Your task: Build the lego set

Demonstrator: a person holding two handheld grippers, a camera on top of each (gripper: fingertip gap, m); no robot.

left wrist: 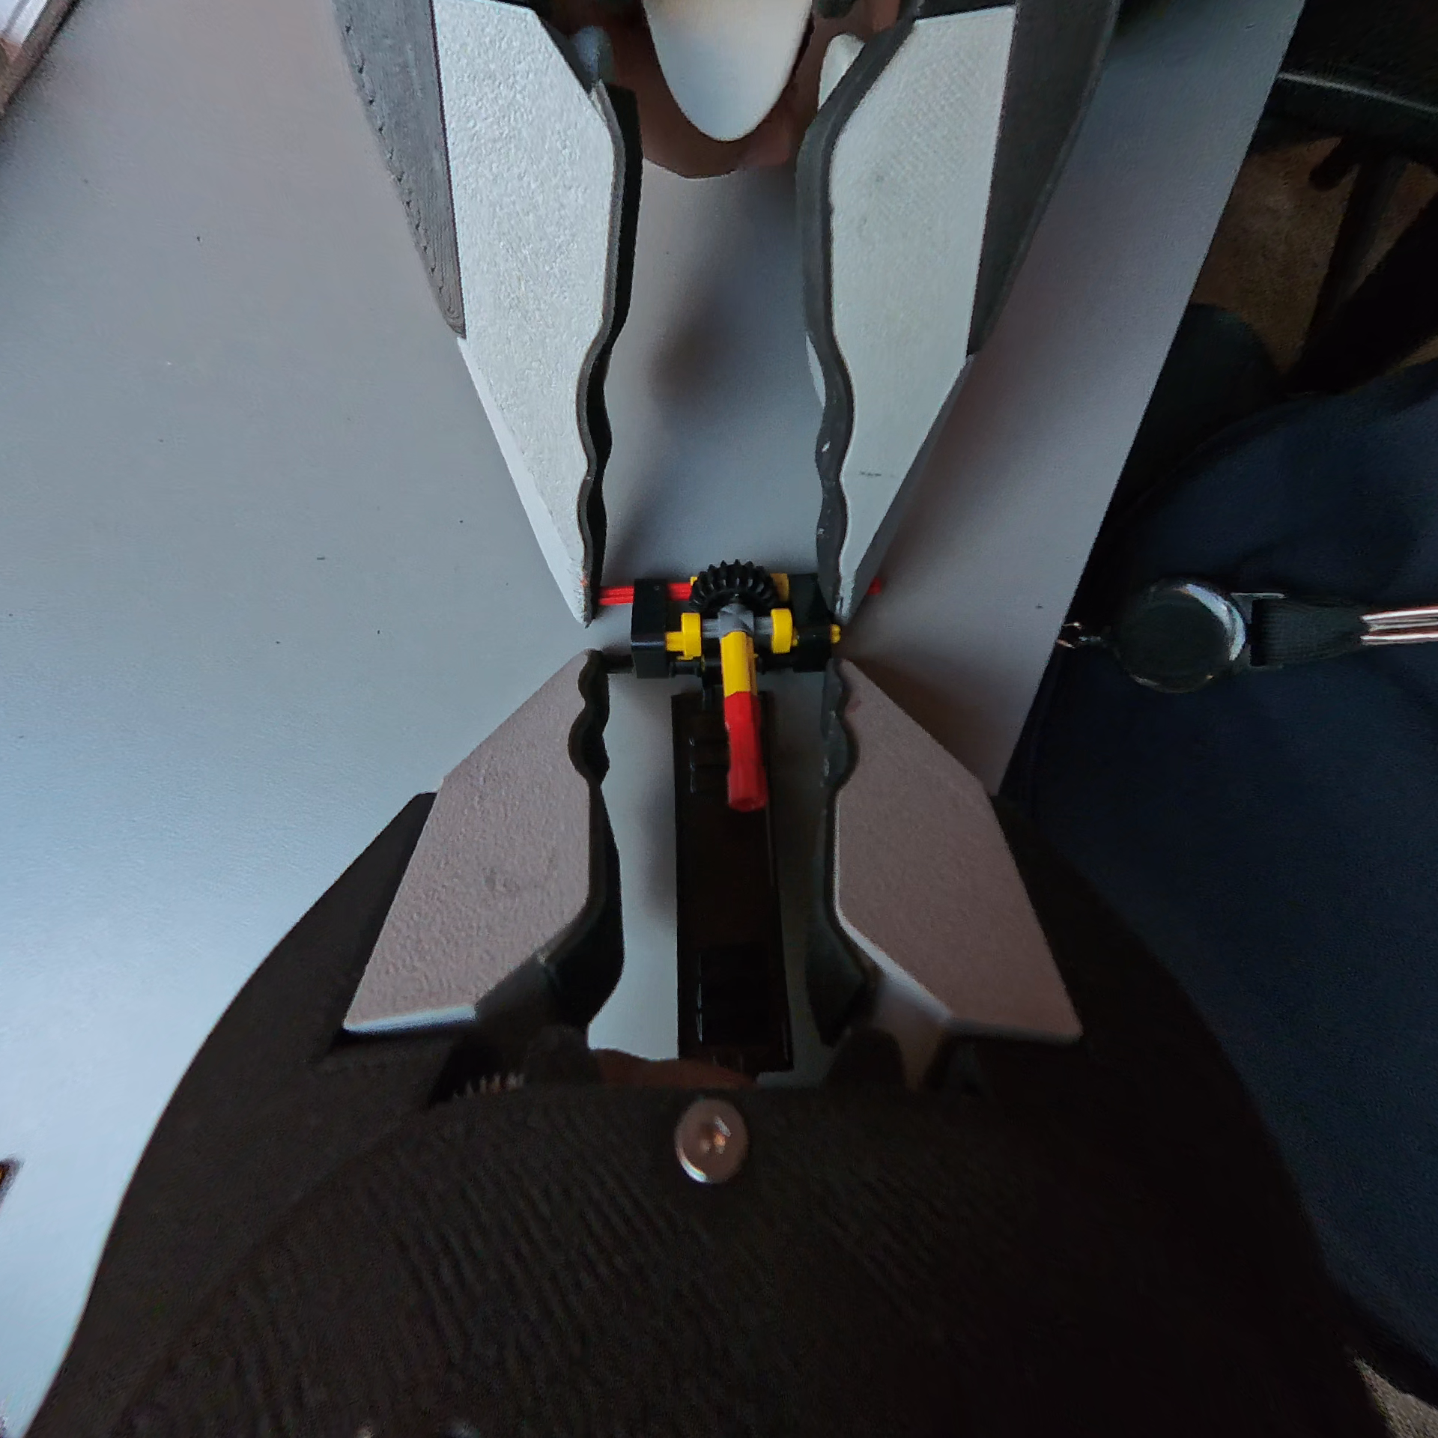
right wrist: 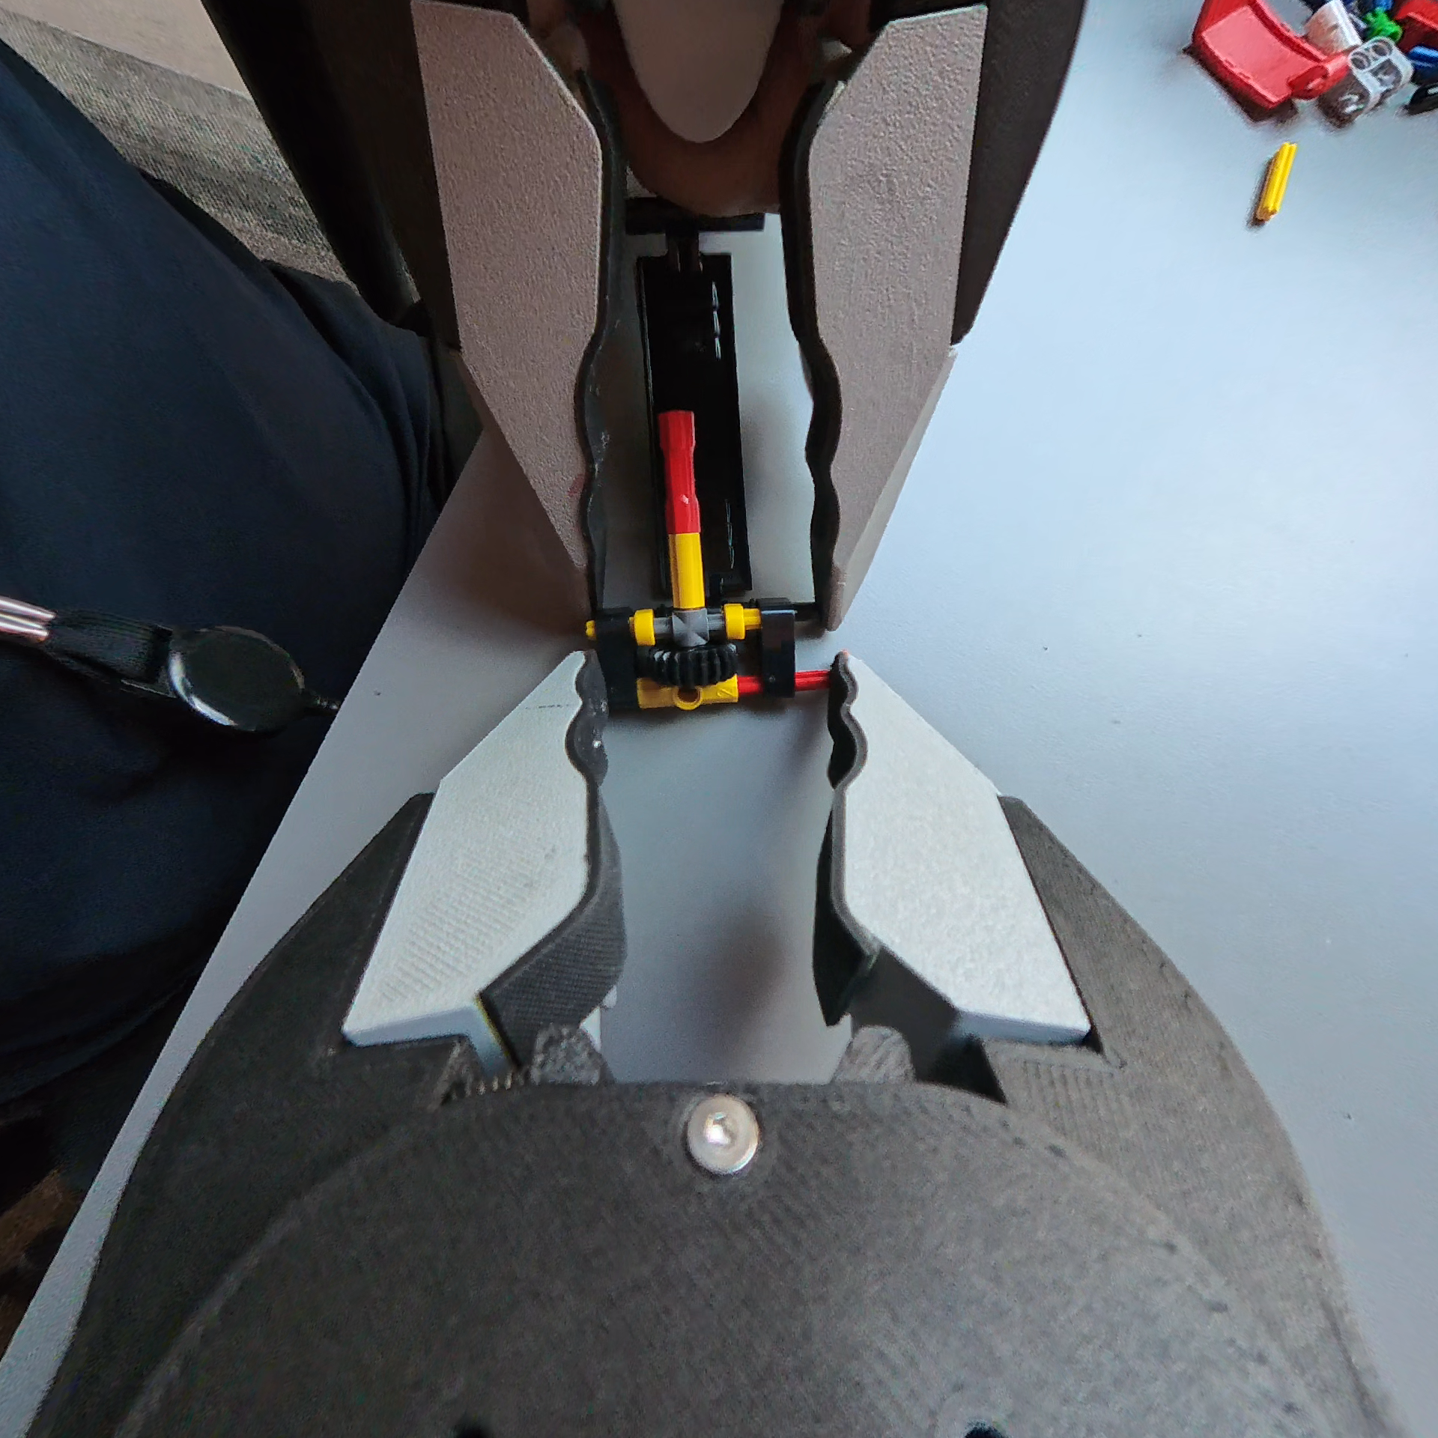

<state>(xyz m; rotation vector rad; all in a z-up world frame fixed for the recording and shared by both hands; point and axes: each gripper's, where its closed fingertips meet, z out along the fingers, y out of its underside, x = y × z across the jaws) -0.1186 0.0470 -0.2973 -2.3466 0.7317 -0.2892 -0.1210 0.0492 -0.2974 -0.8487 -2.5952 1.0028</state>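
A small brick assembly (left wrist: 731,622) hangs between my two grippers, which face each other above the grey table (left wrist: 233,467). It has a black frame, a black bevel gear (right wrist: 689,661), yellow bushes and a red cross axle (right wrist: 809,679). A yellow-and-red rod (left wrist: 739,724) points toward my left gripper, above a long black plate (left wrist: 731,895). My left gripper (left wrist: 714,661) is shut on the assembly: one pad meets a black axle end, the other the frame. My right gripper (right wrist: 720,673) is shut on it too: one pad is on the red axle's tip, the other on the frame.
The table's edge runs close beside the grippers. Beyond it is a person in dark blue clothing (right wrist: 156,389) with a black badge reel (right wrist: 226,677). A loose yellow axle (right wrist: 1274,180) and a pile of coloured parts with a red piece (right wrist: 1260,54) lie at the far right. The grippers are tip to tip, or close to it.
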